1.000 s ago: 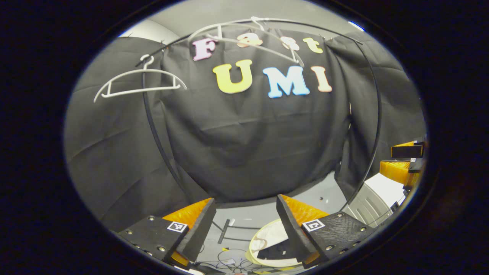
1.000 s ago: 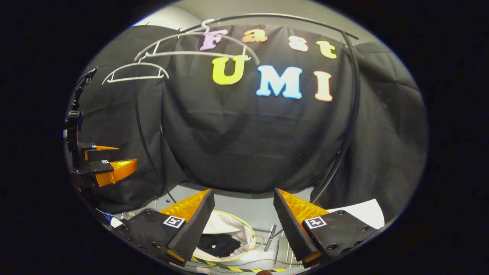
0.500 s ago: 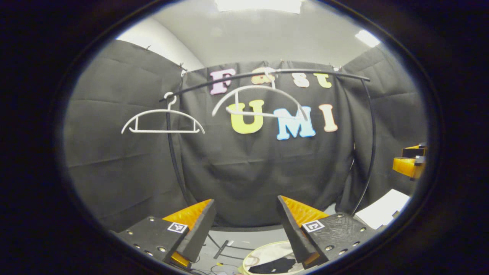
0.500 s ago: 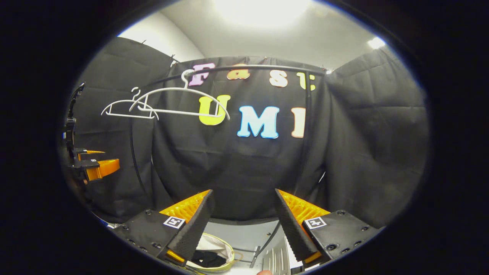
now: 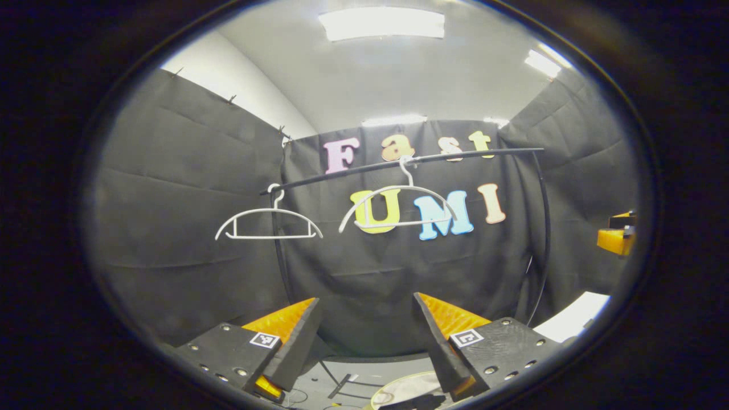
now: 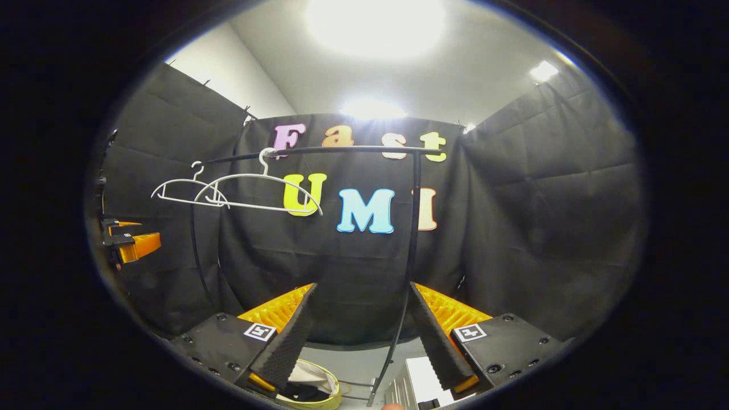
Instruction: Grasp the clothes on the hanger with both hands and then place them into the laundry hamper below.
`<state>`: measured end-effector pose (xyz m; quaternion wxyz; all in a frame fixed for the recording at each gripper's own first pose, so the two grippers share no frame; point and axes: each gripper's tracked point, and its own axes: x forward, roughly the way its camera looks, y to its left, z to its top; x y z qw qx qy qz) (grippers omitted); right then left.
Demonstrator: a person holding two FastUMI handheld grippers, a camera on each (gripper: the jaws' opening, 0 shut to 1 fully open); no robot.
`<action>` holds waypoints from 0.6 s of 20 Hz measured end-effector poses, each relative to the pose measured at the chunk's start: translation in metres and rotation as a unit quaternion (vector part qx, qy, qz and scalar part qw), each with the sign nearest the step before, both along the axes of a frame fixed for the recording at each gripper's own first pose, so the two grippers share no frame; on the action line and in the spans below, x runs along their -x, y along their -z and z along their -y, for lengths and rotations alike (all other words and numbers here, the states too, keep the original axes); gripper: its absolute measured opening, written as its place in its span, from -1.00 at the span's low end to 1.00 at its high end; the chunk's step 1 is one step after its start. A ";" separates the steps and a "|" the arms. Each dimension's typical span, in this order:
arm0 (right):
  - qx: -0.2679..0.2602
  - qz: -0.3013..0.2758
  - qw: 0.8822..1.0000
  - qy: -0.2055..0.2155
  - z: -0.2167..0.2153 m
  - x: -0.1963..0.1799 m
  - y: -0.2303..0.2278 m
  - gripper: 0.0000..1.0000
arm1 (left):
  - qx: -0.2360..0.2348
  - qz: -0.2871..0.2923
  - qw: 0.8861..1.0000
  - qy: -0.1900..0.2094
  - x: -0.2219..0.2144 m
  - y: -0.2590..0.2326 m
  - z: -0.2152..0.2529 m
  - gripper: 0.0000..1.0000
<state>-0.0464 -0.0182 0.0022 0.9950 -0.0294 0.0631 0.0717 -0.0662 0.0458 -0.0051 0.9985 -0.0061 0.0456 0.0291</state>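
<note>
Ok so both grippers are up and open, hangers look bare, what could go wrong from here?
Two risks. The hamper sits low behind the right gripper, and dark clothes lie near its rim, so an edge may hang over. The left gripper faces bare hangers on the rail; reaching in again could snag one.

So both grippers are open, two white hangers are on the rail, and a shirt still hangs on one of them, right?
Not quite. Both hangers on the rail are bare in the left gripper view; no shirt hangs on either. Dark clothes lie in the hamper in the right gripper view. The left gripper and right gripper are open.
</note>
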 end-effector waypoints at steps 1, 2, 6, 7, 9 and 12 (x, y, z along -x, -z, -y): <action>-0.001 0.003 1.000 0.003 0.003 0.005 -0.002 0.95 | -0.002 0.006 1.000 -0.001 0.006 -0.005 0.000 0.86; -0.004 0.005 1.000 0.007 0.006 0.010 -0.004 0.94 | -0.005 0.014 1.000 -0.002 0.011 -0.010 -0.002 0.86; -0.008 0.018 1.000 0.018 0.011 0.026 -0.009 0.95 | -0.007 0.024 1.000 0.005 0.026 -0.017 0.001 0.87; -0.007 0.023 0.999 0.021 0.012 0.029 -0.012 0.94 | -0.006 0.024 1.000 0.007 0.029 -0.018 0.002 0.87; -0.004 0.032 0.999 0.029 0.015 0.032 -0.016 0.96 | -0.004 0.026 1.000 0.010 0.032 -0.020 0.002 0.87; -0.008 0.036 0.999 0.030 0.010 0.031 -0.019 0.94 | -0.009 0.033 0.999 0.010 0.034 -0.024 0.000 0.87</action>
